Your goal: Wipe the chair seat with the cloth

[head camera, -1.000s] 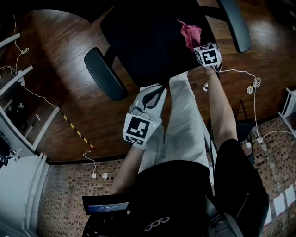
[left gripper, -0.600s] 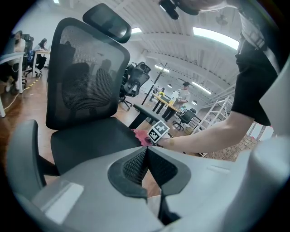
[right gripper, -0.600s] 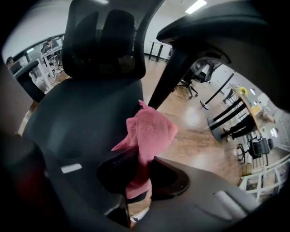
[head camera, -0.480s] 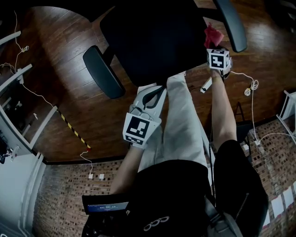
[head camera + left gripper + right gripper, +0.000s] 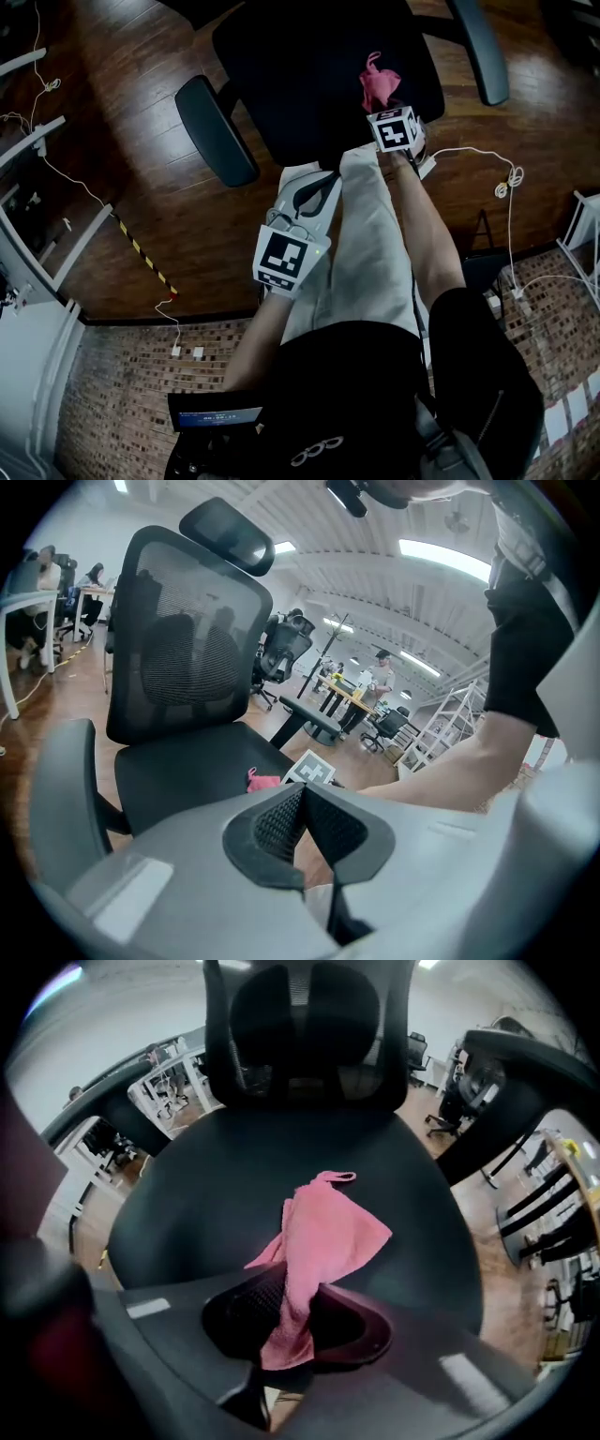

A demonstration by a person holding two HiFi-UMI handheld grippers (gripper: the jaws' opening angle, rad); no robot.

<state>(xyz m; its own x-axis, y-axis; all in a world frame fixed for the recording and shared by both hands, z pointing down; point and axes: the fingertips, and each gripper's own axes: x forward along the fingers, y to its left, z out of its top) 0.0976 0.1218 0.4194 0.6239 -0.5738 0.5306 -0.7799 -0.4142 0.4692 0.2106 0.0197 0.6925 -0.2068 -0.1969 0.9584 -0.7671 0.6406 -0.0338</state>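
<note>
A black office chair with a wide seat (image 5: 300, 75) stands in front of me; the seat (image 5: 225, 1185) fills the right gripper view. My right gripper (image 5: 386, 105) is shut on a pink cloth (image 5: 379, 84), which trails out over the seat's front right part. In the right gripper view the pink cloth (image 5: 323, 1237) runs from between the jaws onto the seat. My left gripper (image 5: 307, 199) hangs back near my legs, short of the seat's front edge, jaws shut with nothing between them. The left gripper view shows the cloth (image 5: 262, 781) far off on the seat (image 5: 187, 771).
Two grey armrests (image 5: 216, 131) (image 5: 478, 47) flank the seat. The mesh backrest (image 5: 187, 649) rises behind it. A white cable (image 5: 487, 169) lies on the wooden floor to the right. Yellow-black tape (image 5: 141, 253) marks the floor at left. Desks and other chairs stand far behind.
My right gripper has swung the cloth from the seat's right edge near the armrest back left onto the seat's front right part. The left gripper has stayed put.
</note>
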